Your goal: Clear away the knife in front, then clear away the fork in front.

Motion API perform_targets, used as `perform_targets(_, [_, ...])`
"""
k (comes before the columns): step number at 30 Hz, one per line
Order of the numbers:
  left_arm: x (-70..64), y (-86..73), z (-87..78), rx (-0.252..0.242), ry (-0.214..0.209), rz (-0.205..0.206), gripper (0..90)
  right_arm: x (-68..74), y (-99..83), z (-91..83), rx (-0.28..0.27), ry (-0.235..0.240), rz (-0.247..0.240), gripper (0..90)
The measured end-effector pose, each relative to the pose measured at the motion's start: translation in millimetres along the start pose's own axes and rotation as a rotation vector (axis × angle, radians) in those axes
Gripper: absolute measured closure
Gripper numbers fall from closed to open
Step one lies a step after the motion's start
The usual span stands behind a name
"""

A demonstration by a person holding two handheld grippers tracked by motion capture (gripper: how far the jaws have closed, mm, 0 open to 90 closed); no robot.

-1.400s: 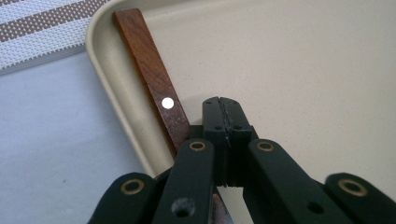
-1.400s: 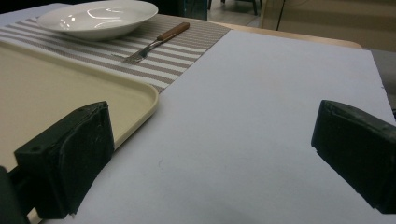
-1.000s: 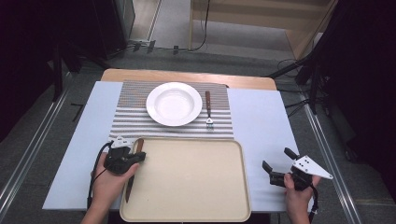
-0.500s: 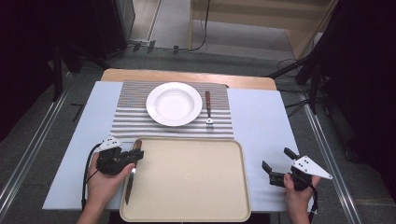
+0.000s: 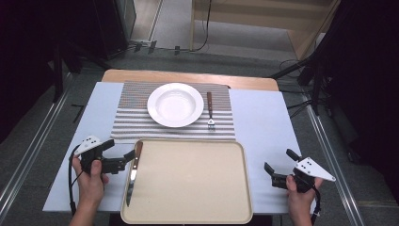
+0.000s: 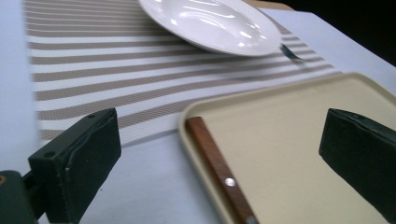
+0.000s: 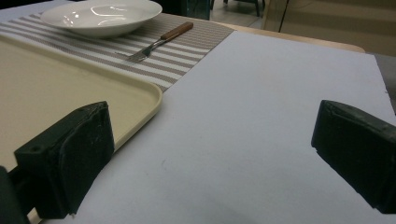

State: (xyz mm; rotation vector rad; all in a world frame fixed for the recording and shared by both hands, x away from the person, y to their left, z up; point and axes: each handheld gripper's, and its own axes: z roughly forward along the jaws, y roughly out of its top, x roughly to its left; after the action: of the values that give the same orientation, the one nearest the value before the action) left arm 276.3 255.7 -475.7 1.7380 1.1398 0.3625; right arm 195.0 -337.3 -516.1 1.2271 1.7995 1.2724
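Left hand-held gripper (image 5: 120, 159) sits at the tray's (image 5: 188, 214) left edge, jaws spread wide, nothing pinched. In the left gripper view its jaws straddle the knife's (image 5: 132, 172) wooden handle (image 6: 215, 166), one jaw outside the rim over the counter (image 5: 263, 117), the other over the tray bed. The knife lies along the tray's left side, handle toward the striped mat (image 5: 136, 115), blade pointing back to the person. Step in hand looks like lining up on the knife for a pick; no contact visible yet. Next move likely calls for dropping lower and closing across the handle, and the raised rim just beside it may crowd the outer jaw, so a slight shift inward could help. Further right, the white plate (image 5: 172, 104) sits mid-mat with a fork (image 5: 210, 110) just to its right, so the knife probably goes on the mat beside the plate. Far right, the right hand-held gripper (image 5: 277, 165) rests on the counter well apart from the tray, jaws also spread, empty, idle.
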Motion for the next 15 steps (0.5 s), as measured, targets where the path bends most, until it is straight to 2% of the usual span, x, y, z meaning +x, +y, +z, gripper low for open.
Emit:
perform_targets(4, [5.8,-0.1,-5.4,-0.012,-0.012,0.007,0.0,0.3,0.4,-0.5,0.0,0.0,0.0,0.0])
perform_targets(5, [6.3,-0.3,-6.7,-0.017,-0.001,0.017,0.0,0.3,0.4,-0.5,0.0,0.0,0.0,0.0])
perform_targets(6, [7.8,-0.7,-9.5,-0.028,-0.012,0.034,0.0,0.3,0.7,-0.8,0.0,-0.001,-0.003,0.0])
perform_targets(9, [9.1,-1.4,-12.7,-0.048,-0.009,0.046,0.0,-0.2,1.6,-1.1,-0.004,0.001,-0.007,0.0])
perform_targets(10, [10.8,-1.8,-15.5,-0.058,0.024,0.069,0.0,0.0,2.2,-1.3,-0.004,-0.001,-0.007,0.0])
perform_targets(11, [10.8,-1.8,-15.5,-0.058,0.024,0.069,0.0,0.0,2.2,-1.3,-0.004,-0.001,-0.007,0.0])
perform_targets(12, [12.3,-1.8,-18.3,-0.056,0.067,0.087,0.0,0.2,4.4,-2.1,-0.005,-0.003,-0.01,0.0])
perform_targets(15, [16.6,-2.8,-20.9,-0.075,0.09,0.097,0.0,1.1,7.7,-3.6,-0.009,-0.001,-0.007,0.0])
